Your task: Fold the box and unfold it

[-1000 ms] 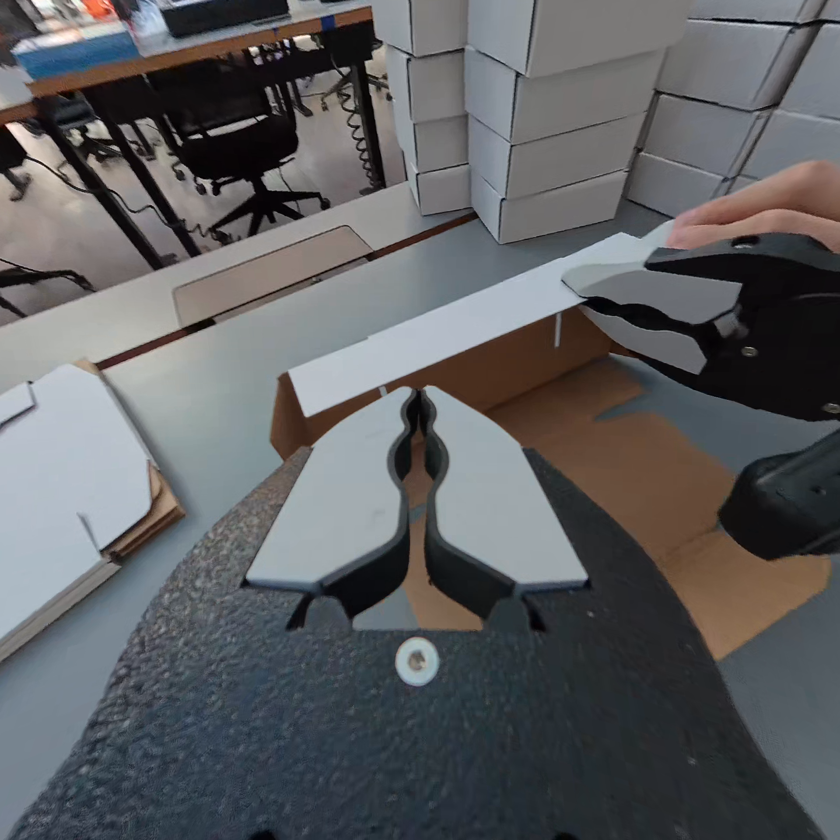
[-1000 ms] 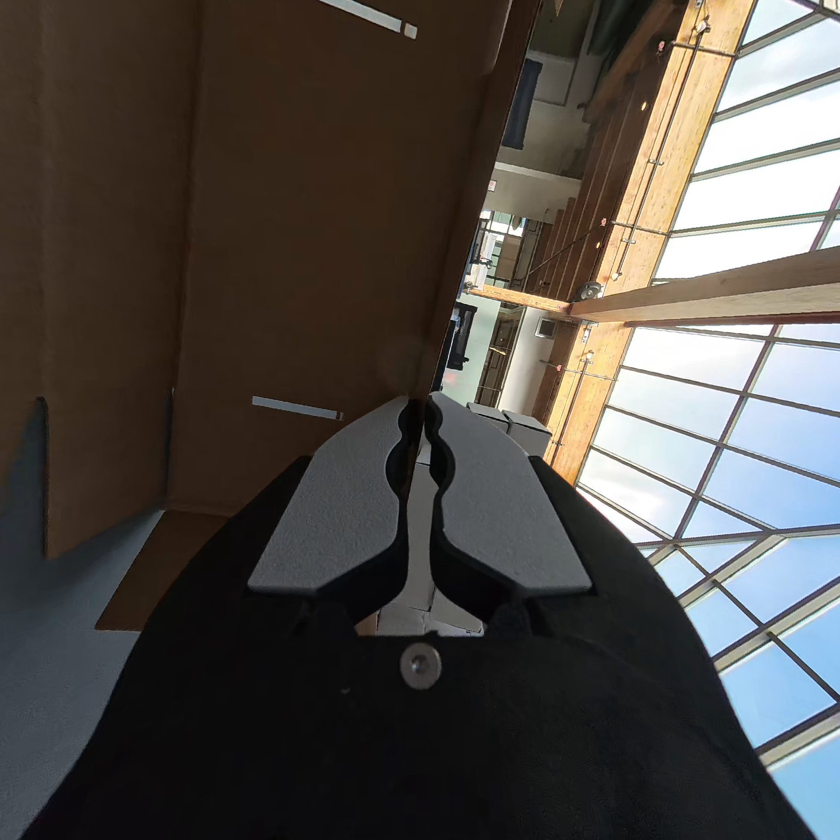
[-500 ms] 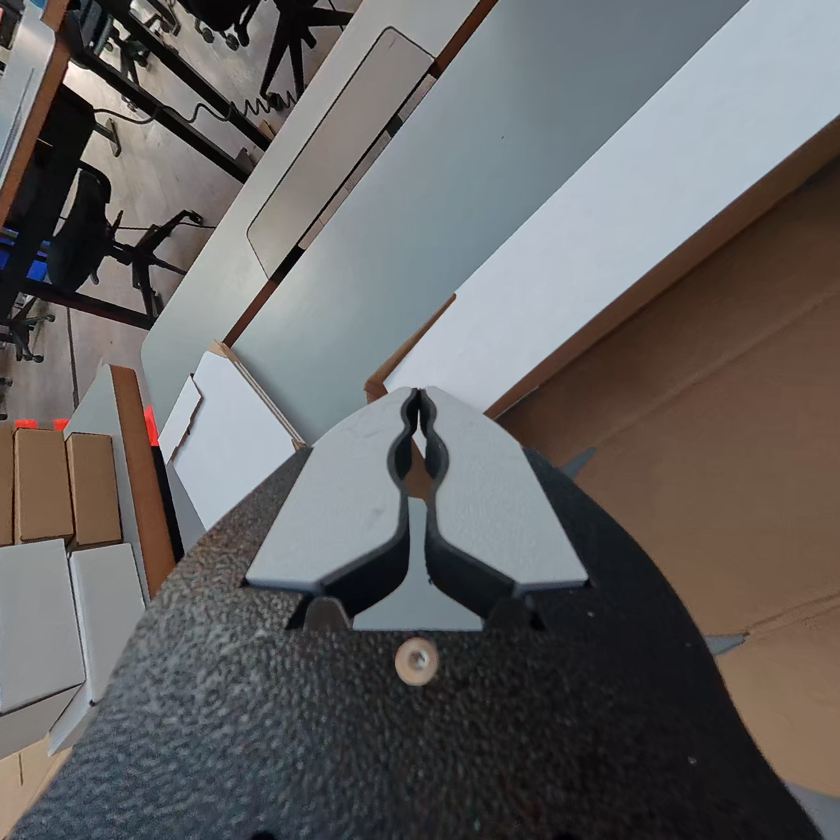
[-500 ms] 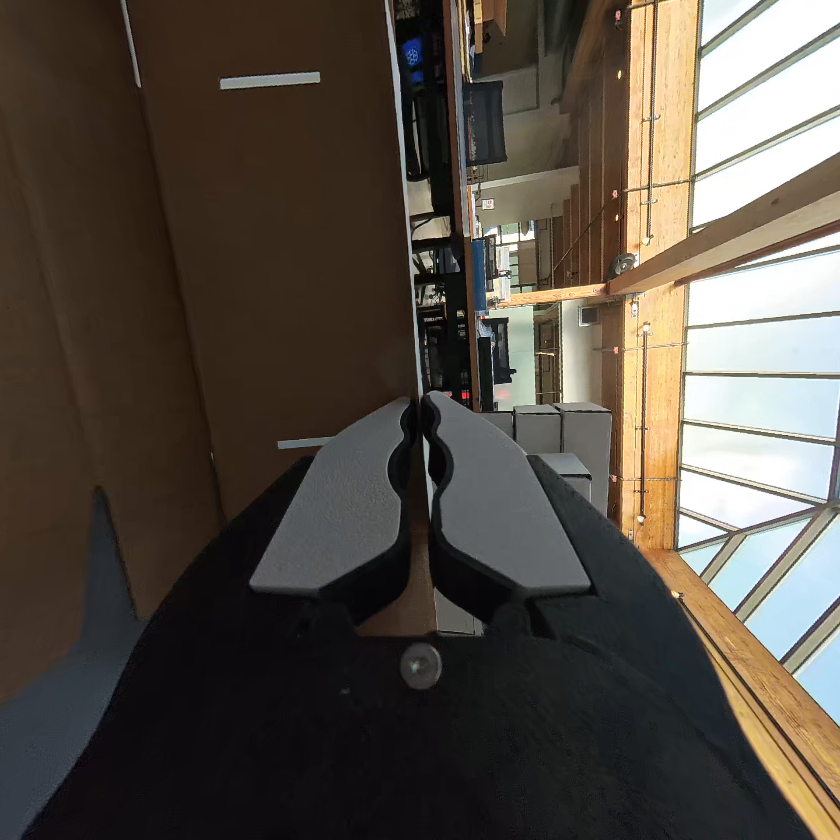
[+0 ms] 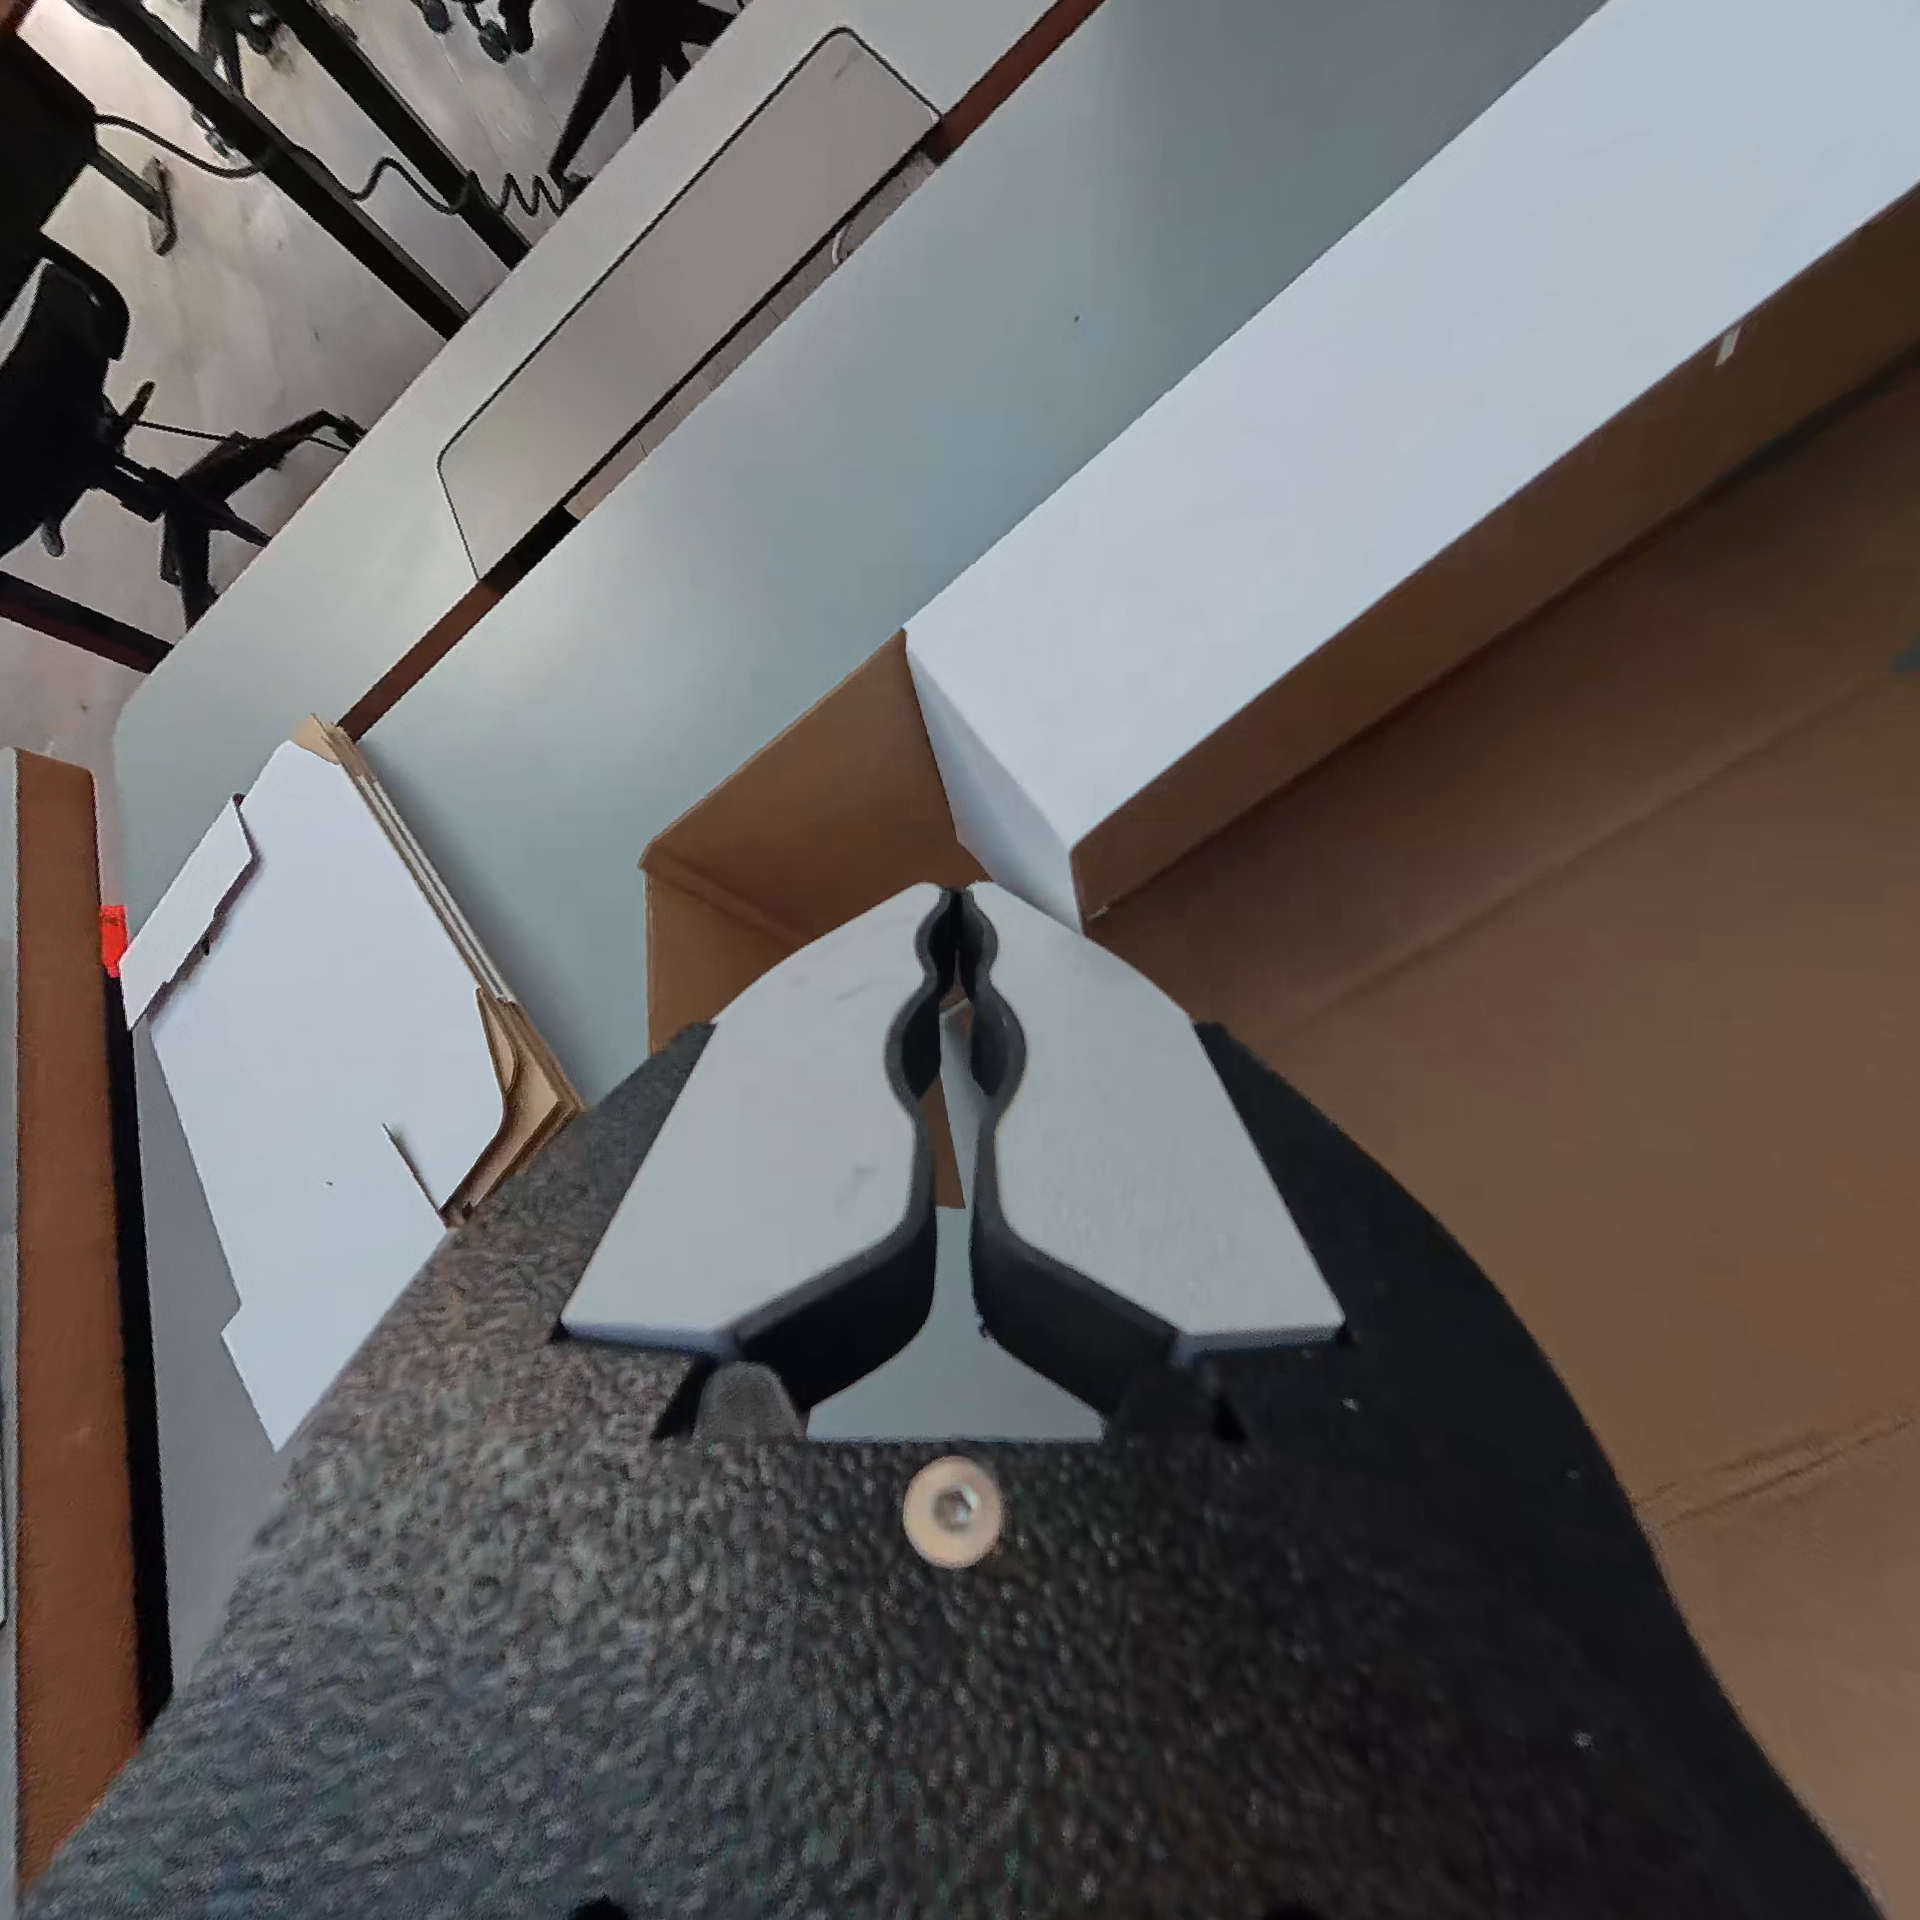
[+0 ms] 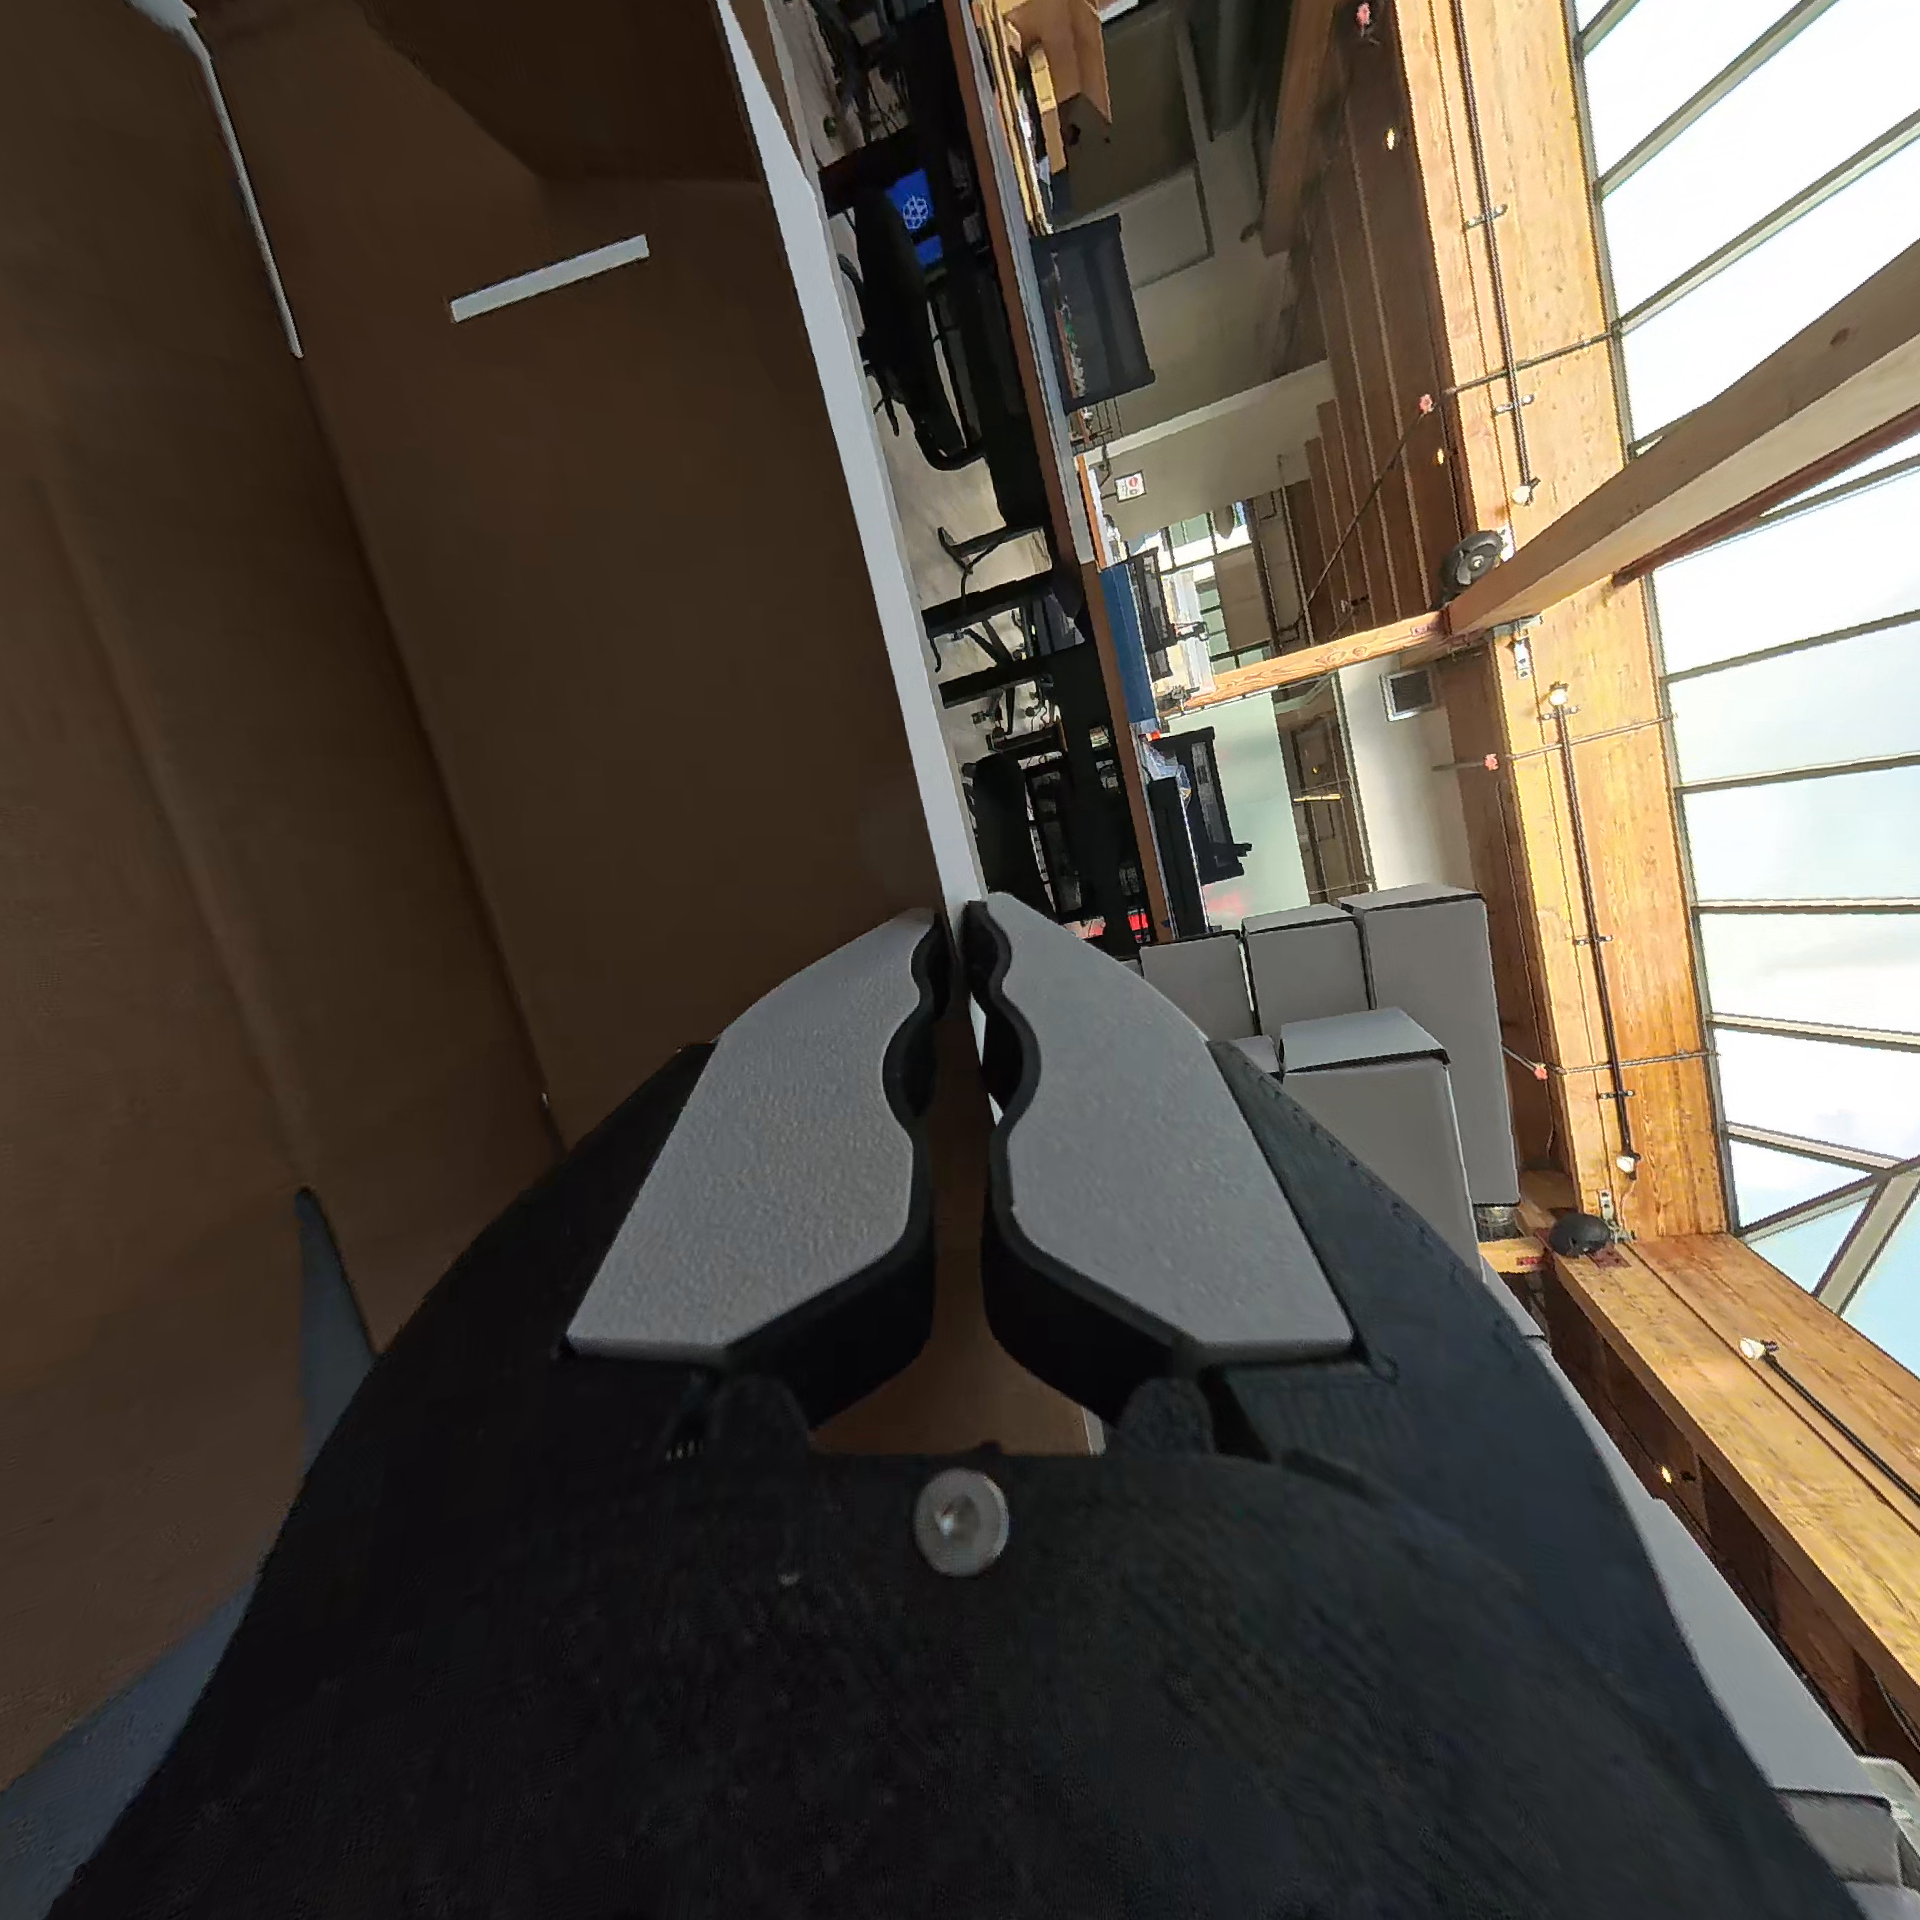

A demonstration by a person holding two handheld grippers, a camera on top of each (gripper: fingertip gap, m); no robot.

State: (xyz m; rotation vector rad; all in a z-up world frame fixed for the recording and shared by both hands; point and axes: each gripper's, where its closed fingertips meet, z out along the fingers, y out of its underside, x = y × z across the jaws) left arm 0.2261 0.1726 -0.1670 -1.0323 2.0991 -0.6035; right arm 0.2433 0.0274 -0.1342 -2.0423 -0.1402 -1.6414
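Observation:
The box [image 5: 1351, 499] is a cardboard blank, white outside and brown inside, lying on the grey table [image 5: 779, 416]. Its long white wall is raised and slants across the left wrist view. A brown end flap [image 5: 790, 821] stands at the wall's near corner. My left gripper [image 5: 954, 909] is shut, with that corner of the wall between its fingertips. In the right wrist view the brown inner face of the box [image 6: 520, 675] fills the left half. My right gripper [image 6: 956, 920] is shut on the wall's white edge, which runs between its fingers.
A stack of flat white box blanks [image 5: 312, 1018] lies on the table to the left. Office chairs [image 5: 62, 416] and desks stand beyond the table's far edge. Folded white boxes [image 6: 1382, 997] are stacked by a wooden window sill [image 6: 1714, 1403].
The left gripper has rolled and moved in to the wall's near corner. The brown end flap now stands out from the wall. The right gripper has turned with the wall's edge in its grip.

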